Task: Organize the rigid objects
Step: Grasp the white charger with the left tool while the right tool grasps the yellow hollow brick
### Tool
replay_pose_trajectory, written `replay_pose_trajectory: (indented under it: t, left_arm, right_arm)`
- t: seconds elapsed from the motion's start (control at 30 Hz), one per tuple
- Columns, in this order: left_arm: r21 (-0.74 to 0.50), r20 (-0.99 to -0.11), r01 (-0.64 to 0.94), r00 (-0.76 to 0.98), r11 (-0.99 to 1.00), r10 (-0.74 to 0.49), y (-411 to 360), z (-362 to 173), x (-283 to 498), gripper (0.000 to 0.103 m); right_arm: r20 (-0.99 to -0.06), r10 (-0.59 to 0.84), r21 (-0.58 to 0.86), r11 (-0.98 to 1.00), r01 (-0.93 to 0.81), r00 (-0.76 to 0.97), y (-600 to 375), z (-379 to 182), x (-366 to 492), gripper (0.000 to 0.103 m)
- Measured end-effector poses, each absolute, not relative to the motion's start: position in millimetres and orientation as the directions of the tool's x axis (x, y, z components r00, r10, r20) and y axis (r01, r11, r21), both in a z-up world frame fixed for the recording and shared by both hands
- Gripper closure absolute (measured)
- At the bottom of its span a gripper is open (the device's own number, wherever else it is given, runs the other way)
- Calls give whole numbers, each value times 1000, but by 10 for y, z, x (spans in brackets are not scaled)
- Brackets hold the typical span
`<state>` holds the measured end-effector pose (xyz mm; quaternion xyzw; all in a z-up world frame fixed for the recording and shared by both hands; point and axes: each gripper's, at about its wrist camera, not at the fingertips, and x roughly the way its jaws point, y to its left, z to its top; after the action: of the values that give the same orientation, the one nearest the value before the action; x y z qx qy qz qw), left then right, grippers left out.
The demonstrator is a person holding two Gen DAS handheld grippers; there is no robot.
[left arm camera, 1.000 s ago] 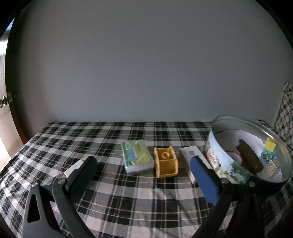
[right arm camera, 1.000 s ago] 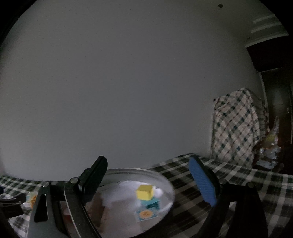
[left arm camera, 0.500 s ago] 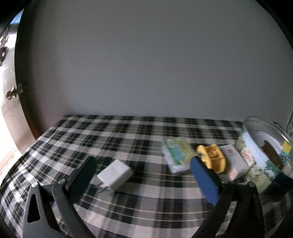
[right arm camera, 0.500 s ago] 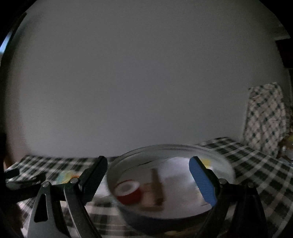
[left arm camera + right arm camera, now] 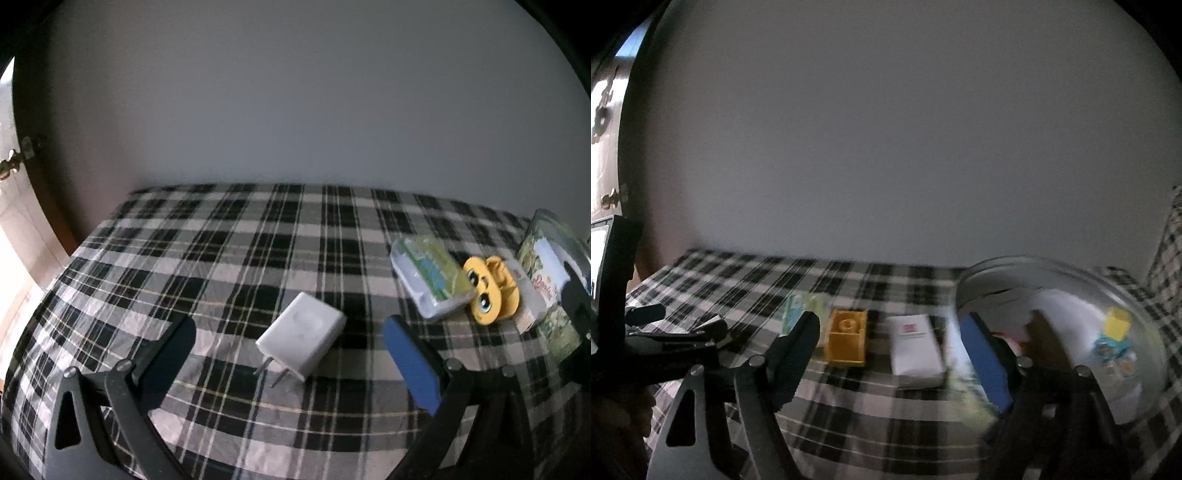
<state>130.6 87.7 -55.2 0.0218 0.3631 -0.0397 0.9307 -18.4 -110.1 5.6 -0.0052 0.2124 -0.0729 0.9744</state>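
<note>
Both tongs are spread wide with nothing in them, left gripper [image 5: 288,339] straddling the white charger [image 5: 302,338] lying on the plaid cloth [image 5: 221,258], right gripper [image 5: 894,339] over the yellow block [image 5: 847,342] and white box [image 5: 915,350] beside the round tin [image 5: 1071,273].

The left gripper [image 5: 288,345] is swinging left onto the white charger [image 5: 302,338]; the right gripper [image 5: 892,349] is swinging left off the tin [image 5: 1067,273].

Dim, greyish lighting; daylight enters at the far left edge. Right wrist view is motion-blurred. Fisheye distortion with dark corner vignetting.
</note>
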Motion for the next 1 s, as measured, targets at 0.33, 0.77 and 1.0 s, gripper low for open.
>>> replay_pose_trajectory:
  t: [0.33,0.77,1.0]
  left_arm:
    - [31,-742,171,664,985,-92,922,-700,1534,1]
    - [-53,-789,120,603,991,-115,1259,-862,1801,25]
    - [-53,-774,156,617,986,-139,1267,-855,1786,66]
  right_arm:
    - [-588,-102,-3,992,124,803,-1052,-144,406,39]
    - [-733,-39,79,987,142,679,-1167,-376,849,62]
    - [-752,9,122,984,126,659,-1176,-461,925,69]
